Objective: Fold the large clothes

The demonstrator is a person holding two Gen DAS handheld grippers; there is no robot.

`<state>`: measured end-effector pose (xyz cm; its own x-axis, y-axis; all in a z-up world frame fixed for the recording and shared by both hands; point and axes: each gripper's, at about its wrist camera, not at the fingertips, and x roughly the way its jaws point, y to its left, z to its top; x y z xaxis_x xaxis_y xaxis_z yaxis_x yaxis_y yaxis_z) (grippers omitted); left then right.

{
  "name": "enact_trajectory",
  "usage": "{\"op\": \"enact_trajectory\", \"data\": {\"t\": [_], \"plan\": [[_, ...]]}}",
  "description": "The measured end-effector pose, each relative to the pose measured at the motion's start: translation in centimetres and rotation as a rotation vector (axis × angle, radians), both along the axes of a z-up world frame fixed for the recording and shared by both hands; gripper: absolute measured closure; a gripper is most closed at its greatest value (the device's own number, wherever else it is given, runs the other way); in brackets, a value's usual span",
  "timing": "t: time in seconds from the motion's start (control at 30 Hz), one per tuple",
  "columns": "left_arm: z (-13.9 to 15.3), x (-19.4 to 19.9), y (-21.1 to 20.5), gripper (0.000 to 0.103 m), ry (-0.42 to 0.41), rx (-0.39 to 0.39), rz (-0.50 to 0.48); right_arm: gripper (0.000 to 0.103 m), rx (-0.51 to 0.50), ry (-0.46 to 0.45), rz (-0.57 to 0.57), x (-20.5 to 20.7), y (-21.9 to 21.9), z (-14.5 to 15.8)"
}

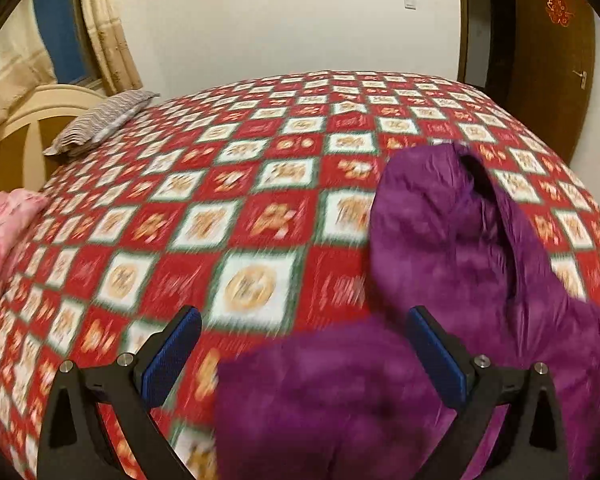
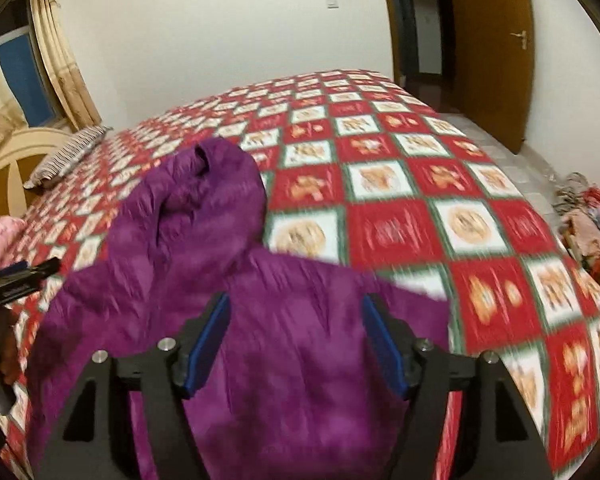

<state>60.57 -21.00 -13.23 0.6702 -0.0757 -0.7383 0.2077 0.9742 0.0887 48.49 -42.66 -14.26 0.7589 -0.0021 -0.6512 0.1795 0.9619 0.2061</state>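
Observation:
A purple hooded puffer jacket (image 1: 440, 280) lies crumpled on the red and white checked bedspread (image 1: 220, 200), hood pointing to the far side. My left gripper (image 1: 304, 324) is open above the jacket's near left edge, holding nothing. In the right wrist view the jacket (image 2: 240, 280) spreads across the near left of the bed (image 2: 440, 200). My right gripper (image 2: 296, 312) is open above the jacket's body, holding nothing. The left gripper (image 2: 24, 272) shows at the left edge of that view.
A striped pillow (image 1: 96, 120) and cream headboard (image 1: 28, 120) are at the far left. Pink fabric (image 1: 0, 232) lies at the left bed edge. A pile of clothes (image 2: 588, 224) is on the floor right of the bed. A brown door (image 2: 496, 48) stands open beyond.

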Motion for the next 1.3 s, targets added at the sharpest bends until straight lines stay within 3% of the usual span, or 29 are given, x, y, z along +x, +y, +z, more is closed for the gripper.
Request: {"op": "enact_trajectory", "data": {"t": [0.33, 0.5, 0.53, 0.57, 0.6, 0.63, 0.67, 0.7, 0.73, 0.77, 0.87, 1.0, 1.13, 1.3], "plan": [[-1.7, 10.9, -4.7, 0.001, 0.034, -0.087, -0.012, 0.032, 0.011, 0.004, 0.054, 13.7, -3.9, -0.3], [-4.0, 13.1, -6.8, 0.002, 0.05, -0.037, -0.056, 0.032, 0.035, 0.079, 0.099, 19.6, -2.5, -2.5], [-4.6, 13.4, -7.0, 0.011, 0.055, -0.034, -0.065, 0.032, 0.038, 0.093, 0.106, 20.1, -2.4, -2.9], [-5.1, 13.7, -7.2, 0.03, 0.07, -0.047, -0.087, 0.032, 0.03, 0.116, 0.113, 21.0, -1.9, -3.7], [-5.8, 14.0, -7.5, 0.04, 0.105, -0.068, -0.124, 0.032, 0.021, 0.139, 0.129, 21.6, -1.4, -4.4], [-6.4, 14.1, -7.7, 0.065, 0.14, -0.086, -0.157, 0.032, 0.02, 0.158, 0.145, 22.0, -1.2, -4.8], [-6.6, 14.1, -7.8, 0.081, 0.154, -0.099, -0.177, 0.042, 0.012, 0.183, 0.167, 22.5, -0.9, -5.5], [-6.5, 13.7, -8.1, 0.087, 0.132, -0.103, -0.204, 0.046, -0.018, 0.177, 0.173, 22.3, -0.6, -5.6], [-6.2, 13.4, -8.2, 0.095, 0.118, -0.097, -0.216, 0.061, -0.043, 0.155, 0.191, 21.9, -0.2, -5.6], [-5.8, 13.0, -8.5, 0.099, 0.101, -0.09, -0.231, 0.089, -0.036, 0.153, 0.208, 21.7, -0.2, -5.5], [-3.6, 11.6, -8.3, 0.101, 0.029, -0.092, -0.261, 0.095, -0.061, 0.119, 0.216, 20.1, 0.0, -4.4], [0.2, 8.8, -7.1, 0.101, -0.071, -0.115, -0.294, 0.096, -0.126, 0.009, 0.221, 15.9, 0.5, -1.1], [3.7, 4.4, -5.4, 0.101, -0.178, -0.139, -0.328, 0.096, -0.166, -0.097, 0.222, 11.5, 1.6, 2.0], [6.0, -2.8, -2.2, 0.101, -0.287, -0.196, -0.362, 0.096, -0.189, -0.204, 0.23, 4.6, 3.3, 4.2]]}}
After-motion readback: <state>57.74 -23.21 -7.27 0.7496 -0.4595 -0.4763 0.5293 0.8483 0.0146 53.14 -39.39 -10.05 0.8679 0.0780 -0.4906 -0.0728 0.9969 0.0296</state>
